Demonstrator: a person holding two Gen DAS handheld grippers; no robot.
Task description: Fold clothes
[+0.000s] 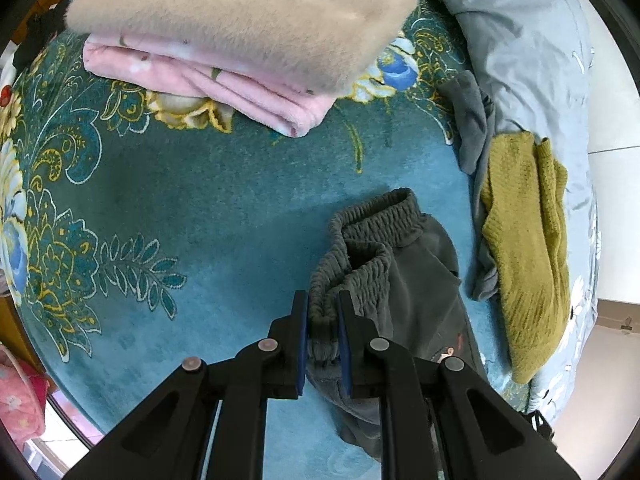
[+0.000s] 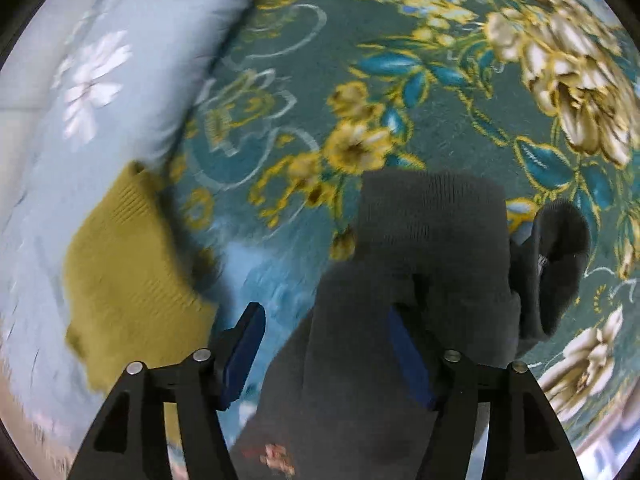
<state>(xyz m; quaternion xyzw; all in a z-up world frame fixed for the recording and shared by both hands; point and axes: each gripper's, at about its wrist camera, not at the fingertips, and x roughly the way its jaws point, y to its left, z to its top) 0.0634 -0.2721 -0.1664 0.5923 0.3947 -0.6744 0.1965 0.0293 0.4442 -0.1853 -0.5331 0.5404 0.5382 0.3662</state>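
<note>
Dark grey trousers (image 1: 416,276) with an elastic waistband lie on the teal floral bedspread (image 1: 224,216). My left gripper (image 1: 323,312) is shut on the gathered waistband. In the right wrist view the same grey trousers (image 2: 424,248) lie between the fingers of my right gripper (image 2: 326,328), which is open; the cloth lies over the right pad (image 2: 408,352), and the left pad (image 2: 244,348) is bare. That view is blurred by motion.
A folded pink blanket (image 1: 208,80) under a beige plush one (image 1: 240,12) lies at the far side. A mustard knit sweater (image 1: 528,248) and a grey garment (image 1: 472,120) lie to the right, beside a pale blue floral quilt (image 1: 536,48). The sweater also shows in the right wrist view (image 2: 124,272).
</note>
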